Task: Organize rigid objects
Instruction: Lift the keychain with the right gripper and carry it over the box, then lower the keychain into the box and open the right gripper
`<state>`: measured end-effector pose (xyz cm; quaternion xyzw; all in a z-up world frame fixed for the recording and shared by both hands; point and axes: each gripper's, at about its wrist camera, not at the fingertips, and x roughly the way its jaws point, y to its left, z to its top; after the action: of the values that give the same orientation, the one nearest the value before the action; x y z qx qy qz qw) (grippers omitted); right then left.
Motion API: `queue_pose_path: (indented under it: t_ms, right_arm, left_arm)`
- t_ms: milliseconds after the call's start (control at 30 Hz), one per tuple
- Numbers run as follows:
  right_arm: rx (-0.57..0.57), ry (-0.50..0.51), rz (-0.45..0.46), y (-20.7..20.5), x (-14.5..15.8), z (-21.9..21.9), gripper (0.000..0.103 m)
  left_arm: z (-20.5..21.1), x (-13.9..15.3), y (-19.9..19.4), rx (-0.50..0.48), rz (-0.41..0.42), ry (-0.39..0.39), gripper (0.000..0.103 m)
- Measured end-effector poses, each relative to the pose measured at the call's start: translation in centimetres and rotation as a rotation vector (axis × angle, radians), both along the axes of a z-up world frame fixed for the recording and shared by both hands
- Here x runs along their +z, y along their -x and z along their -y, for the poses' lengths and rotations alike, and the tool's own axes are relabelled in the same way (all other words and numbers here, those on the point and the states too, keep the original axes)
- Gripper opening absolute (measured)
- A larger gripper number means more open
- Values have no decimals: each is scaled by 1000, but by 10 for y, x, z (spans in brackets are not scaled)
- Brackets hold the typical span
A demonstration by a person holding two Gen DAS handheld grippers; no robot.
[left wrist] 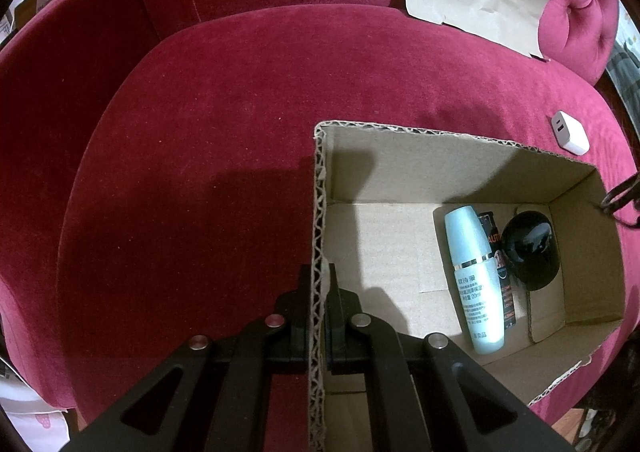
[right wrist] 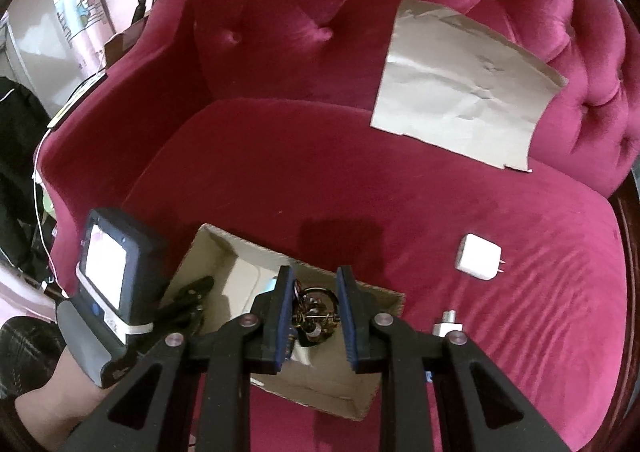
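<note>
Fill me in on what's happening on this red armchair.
A person is packing small items into a cardboard box on the seat. The left gripper is clamped on the box's wall. The right gripper holds a bunch of keys over the box. A blue bottle and a black round object lie inside. A white charger waits on the cushion.

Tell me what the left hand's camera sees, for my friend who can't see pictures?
The left gripper is shut on the edge of a cardboard box sitting on a red velvet sofa. Inside the box lie a pale blue bottle, a thin dark tube and a round black thing. A white charger lies on the seat behind the box.
</note>
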<state>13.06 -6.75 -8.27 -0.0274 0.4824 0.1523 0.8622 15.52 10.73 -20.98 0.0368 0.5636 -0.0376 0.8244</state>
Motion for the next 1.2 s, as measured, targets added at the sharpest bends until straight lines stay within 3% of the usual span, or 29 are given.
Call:
queue_pose_path:
  t_ms: [800, 1200]
  right_arm:
    - [12, 16, -77, 0, -56, -42, 23]
    - [12, 13, -90, -1, -62, -39, 23]
  left_arm:
    - [1, 0, -1, 1, 0, 1, 3]
    - [1, -1, -1, 0, 0, 2, 3]
